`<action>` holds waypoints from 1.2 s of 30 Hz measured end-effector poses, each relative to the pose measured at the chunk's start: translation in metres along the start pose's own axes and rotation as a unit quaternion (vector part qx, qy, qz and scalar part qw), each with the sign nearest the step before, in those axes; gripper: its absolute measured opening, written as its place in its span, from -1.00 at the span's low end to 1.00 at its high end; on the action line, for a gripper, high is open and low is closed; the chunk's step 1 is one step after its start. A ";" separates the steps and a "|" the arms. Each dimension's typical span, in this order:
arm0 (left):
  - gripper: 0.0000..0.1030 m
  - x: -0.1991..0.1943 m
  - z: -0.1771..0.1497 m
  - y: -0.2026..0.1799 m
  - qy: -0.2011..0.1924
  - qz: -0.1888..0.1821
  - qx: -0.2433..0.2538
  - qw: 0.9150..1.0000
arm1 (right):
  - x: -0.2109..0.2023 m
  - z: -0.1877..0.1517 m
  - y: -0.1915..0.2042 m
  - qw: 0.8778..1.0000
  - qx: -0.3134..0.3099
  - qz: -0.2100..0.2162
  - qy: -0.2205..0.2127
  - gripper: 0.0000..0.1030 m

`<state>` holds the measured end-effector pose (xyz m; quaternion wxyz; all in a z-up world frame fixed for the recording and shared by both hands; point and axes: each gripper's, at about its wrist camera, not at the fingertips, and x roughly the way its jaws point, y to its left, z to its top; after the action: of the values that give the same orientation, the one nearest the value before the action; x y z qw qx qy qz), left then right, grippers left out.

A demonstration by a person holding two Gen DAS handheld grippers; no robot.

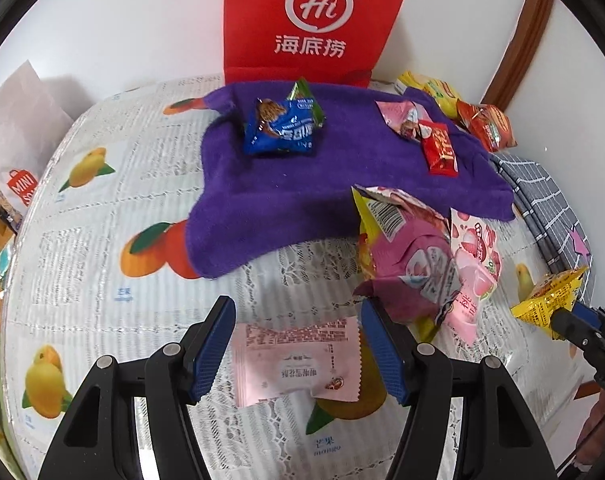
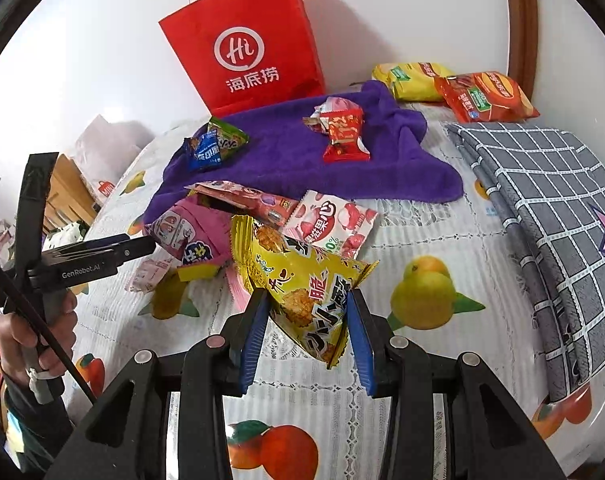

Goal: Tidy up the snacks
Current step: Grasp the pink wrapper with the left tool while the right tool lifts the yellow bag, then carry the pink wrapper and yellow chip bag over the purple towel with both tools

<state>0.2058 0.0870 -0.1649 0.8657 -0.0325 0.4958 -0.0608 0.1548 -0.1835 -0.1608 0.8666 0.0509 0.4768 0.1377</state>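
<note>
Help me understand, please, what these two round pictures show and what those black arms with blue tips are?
There is no robot here: a person holds a two-finger gripper in each hand, and a fisheye camera on each looks along its blue-padded fingers. In the left view, the left gripper is open around a pale pink snack packet lying flat on the fruit-print tablecloth. In the right view, the right gripper pinches a yellow snack bag. Behind lie a mixed pile of snack packets, a purple towel carrying more packets, a red paper bag against the wall, and a folded grey checked cloth.
</note>
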 end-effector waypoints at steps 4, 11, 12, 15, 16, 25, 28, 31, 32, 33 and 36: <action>0.23 0.014 -0.004 0.000 0.017 -0.013 0.001 1.000 | 0.004 -0.002 -0.003 1.000 0.007 0.002 0.003 -0.23; 0.29 0.023 -0.017 0.002 0.030 -0.022 0.005 0.999 | 0.011 -0.004 -0.007 1.000 0.013 0.007 0.012 -0.23; 0.30 0.022 -0.020 0.002 0.030 -0.022 0.009 0.999 | 0.012 -0.004 -0.007 1.000 0.013 0.008 0.013 -0.23; 0.31 0.019 -0.029 0.003 0.026 -0.012 0.027 0.999 | 0.013 -0.007 -0.007 1.000 0.014 0.013 0.015 -0.23; 0.32 0.018 -0.032 0.002 0.025 -0.008 0.032 0.999 | 0.013 -0.008 -0.007 1.000 0.015 0.015 0.015 -0.23; 0.44 0.007 -0.051 0.001 0.026 0.002 0.041 0.999 | 0.012 -0.012 -0.008 0.999 0.021 0.027 0.016 -0.23; 0.44 0.004 -0.052 -0.001 0.026 -0.015 0.041 0.999 | 0.012 -0.012 -0.008 0.999 0.019 0.028 0.018 -0.23; 0.44 0.003 -0.054 -0.004 0.027 -0.034 0.042 0.998 | 0.014 -0.013 -0.008 0.999 0.016 0.021 0.018 -0.23; 0.44 0.002 -0.055 -0.005 0.026 -0.036 0.042 0.998 | 0.015 -0.013 -0.009 1.000 0.015 0.016 0.019 -0.23; 0.44 0.001 -0.055 -0.004 0.024 -0.039 0.039 0.998 | 0.017 -0.014 -0.009 1.000 0.014 0.011 0.020 -0.23; 0.44 -0.001 -0.051 0.005 0.014 -0.047 0.010 0.999 | 0.026 -0.017 -0.009 0.999 0.008 0.001 0.033 -0.22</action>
<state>0.1614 0.0926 -0.1905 0.8553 -0.0462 0.5049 -0.1065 0.1554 -0.1856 -0.1930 0.8498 0.0539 0.5063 0.1362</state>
